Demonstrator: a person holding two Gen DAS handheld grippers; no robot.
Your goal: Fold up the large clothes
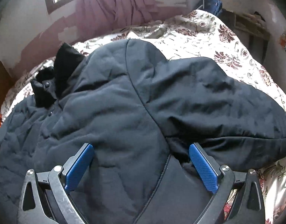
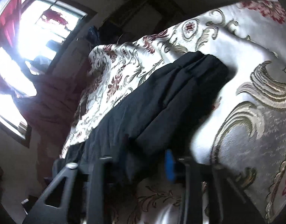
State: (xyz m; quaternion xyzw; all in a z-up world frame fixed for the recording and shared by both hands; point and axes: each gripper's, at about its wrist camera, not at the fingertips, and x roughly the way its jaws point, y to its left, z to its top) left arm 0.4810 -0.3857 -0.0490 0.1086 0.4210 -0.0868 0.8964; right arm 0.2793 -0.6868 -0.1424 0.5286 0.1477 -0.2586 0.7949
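On floral bedspread (image 1: 199, 37), dark jacket (image 1: 115, 102), right gripper (image 2: 148, 160) clamping it

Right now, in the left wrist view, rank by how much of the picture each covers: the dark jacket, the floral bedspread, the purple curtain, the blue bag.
1. dark jacket
2. floral bedspread
3. purple curtain
4. blue bag

The jacket lies nearest the camera, so its lead is exaggerated.

No lettering, label, brand, number or sign can be read in either wrist view.
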